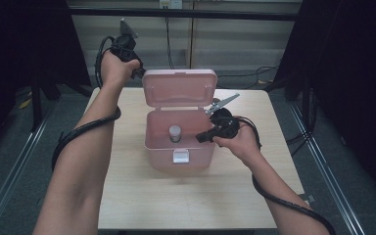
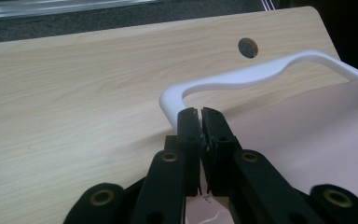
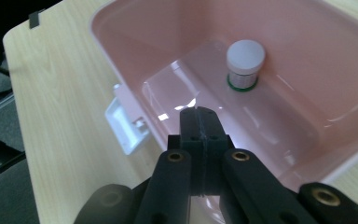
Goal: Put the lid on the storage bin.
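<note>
**Box open, bottle inside, both claws empty**

I find the pink box [image 1: 178, 142] on the tabletop [image 1: 127, 196], lid [image 1: 179, 88] upright, presumably for access. A white-capped bottle [image 3: 245, 63] stands on its floor. My left claw [image 2: 200, 112], jaws together on nothing, sits beside the lid's white handle [image 2: 242, 77]. My right claw [image 3: 199, 114], likewise closed and empty, hangs over the interior.

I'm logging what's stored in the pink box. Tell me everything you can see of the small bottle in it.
The small bottle stands upright on the floor of the open pink box, toward one wall. It has a flat white round cap, a pale body and a green ring at its base. It looks like plastic. Nothing but the box floor touches it.
</note>
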{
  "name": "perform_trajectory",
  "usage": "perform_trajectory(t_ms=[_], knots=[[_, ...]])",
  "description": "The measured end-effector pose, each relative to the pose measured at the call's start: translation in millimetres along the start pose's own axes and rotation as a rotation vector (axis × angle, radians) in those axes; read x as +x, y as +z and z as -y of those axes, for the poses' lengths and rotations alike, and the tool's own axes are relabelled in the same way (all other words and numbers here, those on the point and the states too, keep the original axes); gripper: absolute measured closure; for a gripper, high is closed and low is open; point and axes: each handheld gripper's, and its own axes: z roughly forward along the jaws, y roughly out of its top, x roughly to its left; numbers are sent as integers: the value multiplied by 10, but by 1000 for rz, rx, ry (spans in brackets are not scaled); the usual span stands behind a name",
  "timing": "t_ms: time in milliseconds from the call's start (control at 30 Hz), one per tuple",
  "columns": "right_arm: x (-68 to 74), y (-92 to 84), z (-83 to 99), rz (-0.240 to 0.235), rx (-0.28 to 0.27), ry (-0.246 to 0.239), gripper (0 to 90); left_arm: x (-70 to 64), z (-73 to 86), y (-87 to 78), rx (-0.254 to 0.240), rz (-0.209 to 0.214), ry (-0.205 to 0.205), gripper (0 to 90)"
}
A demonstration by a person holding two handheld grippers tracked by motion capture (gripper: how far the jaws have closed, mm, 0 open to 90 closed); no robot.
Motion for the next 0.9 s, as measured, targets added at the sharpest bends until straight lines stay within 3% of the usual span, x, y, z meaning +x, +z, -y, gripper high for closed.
perform_trajectory(t_ms=[267,667,900], knots=[[-102,-74,-42,12,-38,24,900,10,70,-20,1,19,-1,858],[-100,-148,-60,26,-40,22,900,46,198,5,30,29,3,857],[-92,-140,-63,21,-41,17,900,13,128,-52,-6,46,-8,839]])
